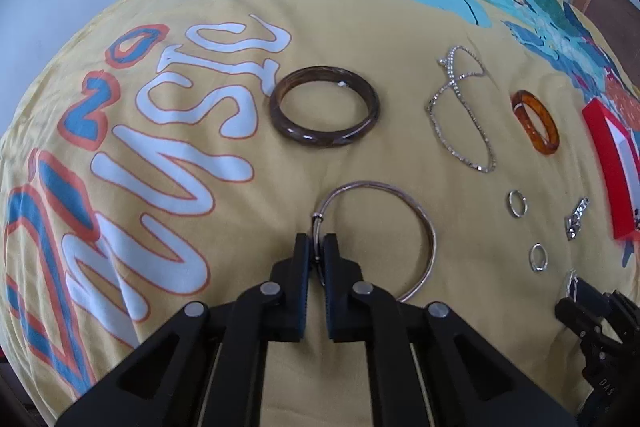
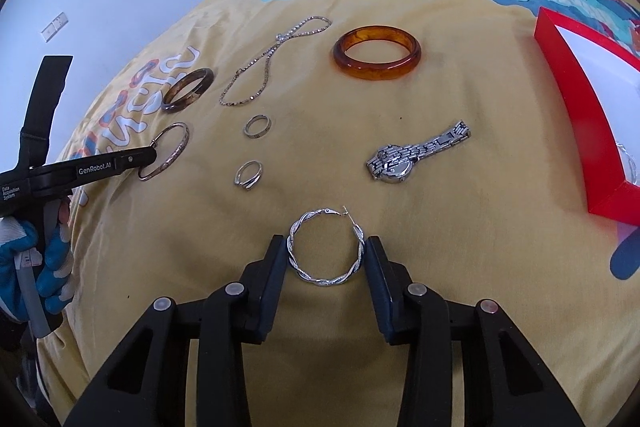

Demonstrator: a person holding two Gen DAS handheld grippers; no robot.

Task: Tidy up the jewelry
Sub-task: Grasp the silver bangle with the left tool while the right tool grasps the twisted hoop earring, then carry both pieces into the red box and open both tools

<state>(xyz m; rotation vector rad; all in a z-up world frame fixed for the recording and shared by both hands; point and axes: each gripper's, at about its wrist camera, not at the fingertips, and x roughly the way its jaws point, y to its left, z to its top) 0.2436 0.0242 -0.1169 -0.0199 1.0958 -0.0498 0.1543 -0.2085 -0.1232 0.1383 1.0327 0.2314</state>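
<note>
My left gripper [image 1: 317, 247] is shut on the near-left rim of a thin rose-gold bangle [image 1: 424, 219], which lies on the yellow bedspread; the bangle also shows in the right wrist view [image 2: 176, 151]. My right gripper [image 2: 326, 247] is open, its fingers on either side of a twisted silver hoop earring [image 2: 326, 251], close to its sides. A dark brown bangle [image 1: 324, 107], a rhinestone necklace [image 1: 460, 107], an amber bangle [image 2: 378, 53], two silver rings [image 2: 258, 125] [image 2: 248, 175] and a silver watch [image 2: 416, 155] lie spread on the cloth.
A red-rimmed white jewelry tray [image 2: 576, 99] sits at the right edge of the bed; something silvery lies at its near end. A white wall and wardrobe stand beyond the bed. The left gripper's body [image 2: 80, 171] and gloved hand reach in from the left.
</note>
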